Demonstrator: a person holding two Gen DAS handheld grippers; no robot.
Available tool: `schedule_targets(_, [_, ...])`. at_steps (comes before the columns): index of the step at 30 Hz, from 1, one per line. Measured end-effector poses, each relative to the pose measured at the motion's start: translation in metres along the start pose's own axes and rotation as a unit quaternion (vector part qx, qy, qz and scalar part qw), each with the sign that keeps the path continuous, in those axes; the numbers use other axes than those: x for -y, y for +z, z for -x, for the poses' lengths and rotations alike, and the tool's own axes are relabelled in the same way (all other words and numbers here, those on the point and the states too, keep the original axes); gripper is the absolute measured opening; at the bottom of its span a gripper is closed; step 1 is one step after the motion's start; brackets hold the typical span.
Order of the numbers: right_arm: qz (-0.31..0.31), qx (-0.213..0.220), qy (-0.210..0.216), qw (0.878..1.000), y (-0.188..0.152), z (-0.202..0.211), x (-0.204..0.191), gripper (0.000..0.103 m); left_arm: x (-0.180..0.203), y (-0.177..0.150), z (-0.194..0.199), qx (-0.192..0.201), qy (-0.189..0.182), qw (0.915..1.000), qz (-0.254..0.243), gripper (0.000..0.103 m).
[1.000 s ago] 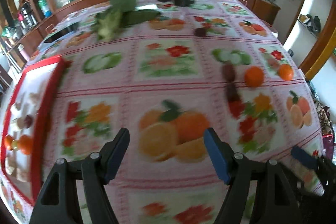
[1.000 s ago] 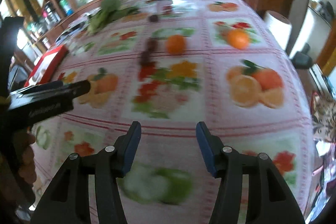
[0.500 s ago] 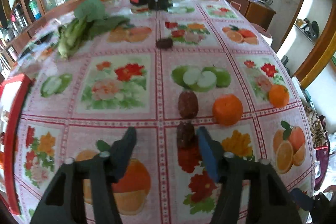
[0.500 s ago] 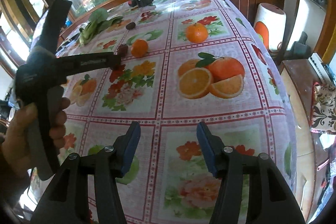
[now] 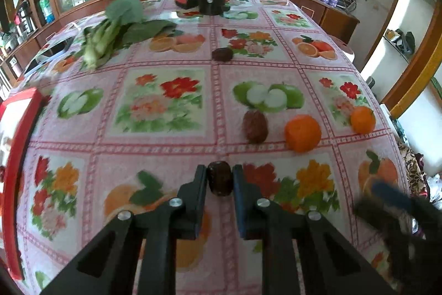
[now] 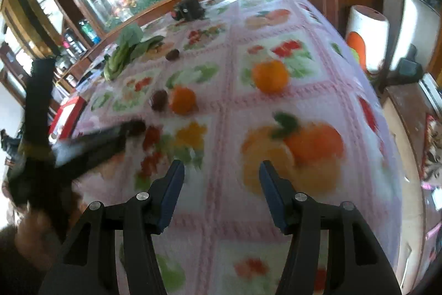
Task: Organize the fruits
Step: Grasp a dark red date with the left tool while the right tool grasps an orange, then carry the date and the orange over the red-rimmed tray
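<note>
Left hand-held gripper (image 5: 220,181) clamped on dark date (image 5: 220,181), gripped for lifting off desk (image 5: 165,145) toward red tray (image 5: 16,156). Right hand-held gripper (image 6: 221,191) open, empty, spare.

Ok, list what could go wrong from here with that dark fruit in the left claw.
1. The left claw pinches the dark fruit only at its fingertips; it may slip out when lifted.
2. The fruit looks small and soft, so hard squeezing could bruise it.
3. A second dark fruit and an orange lie just beyond; pushing forward could roll them across the tablecloth.
</note>
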State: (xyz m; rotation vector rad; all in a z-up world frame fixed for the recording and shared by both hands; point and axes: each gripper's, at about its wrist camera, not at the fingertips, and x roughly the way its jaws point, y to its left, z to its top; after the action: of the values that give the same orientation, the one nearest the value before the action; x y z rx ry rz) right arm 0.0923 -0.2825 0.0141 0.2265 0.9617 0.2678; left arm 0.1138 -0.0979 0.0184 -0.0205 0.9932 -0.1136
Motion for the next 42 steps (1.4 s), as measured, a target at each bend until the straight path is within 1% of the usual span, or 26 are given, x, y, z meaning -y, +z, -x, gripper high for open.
schedule_targets(1, [0.007, -0.002, 0.004, 1.0, 0.005, -0.006, -0.003, 0.056, -0.004, -0.002, 0.003, 0.0, 0.002, 1.0, 0.003, 0.021])
schedule_targets(6, [0.061, -0.013, -0.01, 0.998, 0.029, -0.041, -0.031, 0.056, -0.031, -0.015, 0.017, -0.001, 0.0, 0.9997, 0.026, 0.021])
schedule_targets(10, [0.097, -0.012, -0.045, 0.994, 0.039, -0.056, -0.047, 0.056, -0.046, -0.018, 0.023, -0.001, -0.002, 0.9993, 0.036, 0.021])
schedule_targets(12, [0.1, -0.015, -0.057, 0.993, 0.043, -0.062, -0.047, 0.056, -0.053, -0.021, 0.025, -0.001, -0.005, 0.999, 0.044, 0.021])
schedule_targets(13, [0.101, -0.012, -0.056, 0.993, 0.043, -0.062, -0.047, 0.052, -0.056, -0.022, 0.026, -0.003, -0.007, 0.9989, 0.047, 0.021])
schedule_targets(14, [0.104, -0.007, -0.056, 0.993, 0.043, -0.062, -0.046, 0.036, -0.058, -0.023, 0.026, -0.004, -0.009, 0.9988, 0.049, 0.021])
schedule_targets(15, [0.104, -0.009, -0.055, 0.993, 0.044, -0.063, -0.046, 0.032, -0.06, -0.024, 0.026, -0.005, -0.009, 0.9987, 0.05, 0.021])
schedule_targets(17, [0.105, -0.008, -0.06, 0.993, 0.043, -0.061, -0.045, 0.032, -0.063, -0.025, 0.026, -0.008, -0.011, 0.9985, 0.053, 0.021])
schedule_targets(20, [0.1, -0.007, -0.067, 0.993, 0.039, -0.054, -0.044, 0.032, -0.069, -0.028, 0.026, -0.009, -0.016, 0.9979, 0.062, 0.021])
schedule_targets(23, [0.08, -0.008, -0.057, 0.995, 0.028, -0.041, -0.041, 0.032, -0.073, -0.032, 0.027, -0.011, -0.019, 0.9975, 0.067, 0.021])
schedule_targets(27, [0.069, -0.01, -0.046, 0.996, 0.011, -0.024, -0.047, 0.032, -0.075, -0.041, 0.032, -0.013, -0.015, 0.9977, 0.065, 0.021])
schedule_targets(33, [0.081, -0.016, -0.045, 0.996, -0.022, -0.006, -0.07, 0.032, -0.081, -0.056, 0.044, -0.017, -0.017, 0.9978, 0.062, 0.021])
schedule_targets(36, [0.093, -0.016, -0.042, 0.995, -0.037, -0.001, -0.088, 0.032, -0.086, -0.063, 0.053, -0.017, -0.011, 0.9981, 0.057, 0.021])
schedule_targets(39, [0.092, -0.017, -0.028, 0.995, -0.049, 0.003, -0.106, 0.032, -0.093, -0.071, 0.062, -0.013, -0.007, 0.9987, 0.049, 0.021])
schedule_targets(42, [0.1, -0.02, -0.021, 0.995, -0.057, 0.002, -0.122, 0.032, -0.105, -0.077, 0.071, -0.013, -0.006, 0.9984, 0.054, 0.021])
